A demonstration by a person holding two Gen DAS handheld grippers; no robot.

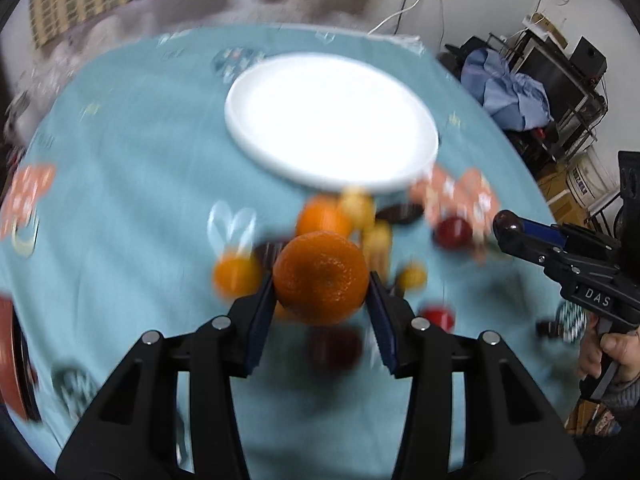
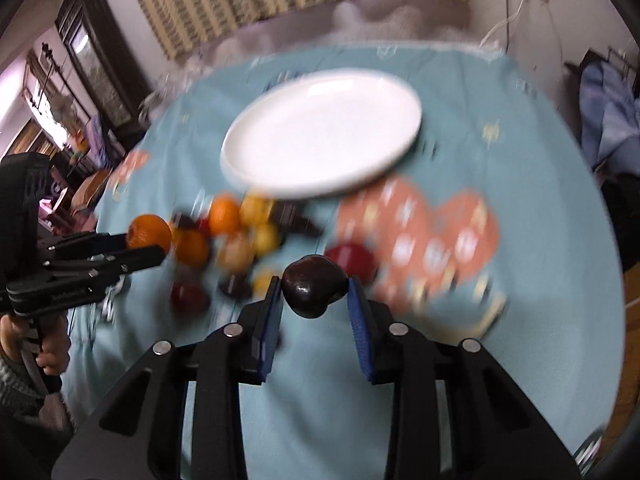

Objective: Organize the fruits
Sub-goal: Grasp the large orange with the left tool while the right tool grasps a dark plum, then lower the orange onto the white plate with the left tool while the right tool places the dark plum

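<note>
My left gripper (image 1: 321, 286) is shut on a large orange (image 1: 321, 276), held above the blue tablecloth; from the right wrist view this gripper (image 2: 154, 250) and its orange (image 2: 147, 232) appear at the left. My right gripper (image 2: 314, 292) is shut on a small dark purple-red fruit (image 2: 314, 284); the left wrist view shows that gripper (image 1: 505, 227) at the right with the dark fruit (image 1: 506, 221) at its tip. An empty white plate (image 1: 332, 120) (image 2: 320, 132) lies beyond both. Between plate and grippers lies a blurred heap of oranges (image 1: 323, 218), yellow fruits (image 2: 256, 210) and red fruits (image 1: 454, 230) (image 2: 351, 258).
A round table (image 1: 132, 140) carries a blue cloth with pink patterns (image 2: 420, 236). A red-rimmed object (image 1: 12, 360) sits at its left edge. Beyond the right edge stand a shelf with blue fabric (image 1: 508, 92) and boxes. A person's hand (image 1: 608, 354) holds the right gripper's handle.
</note>
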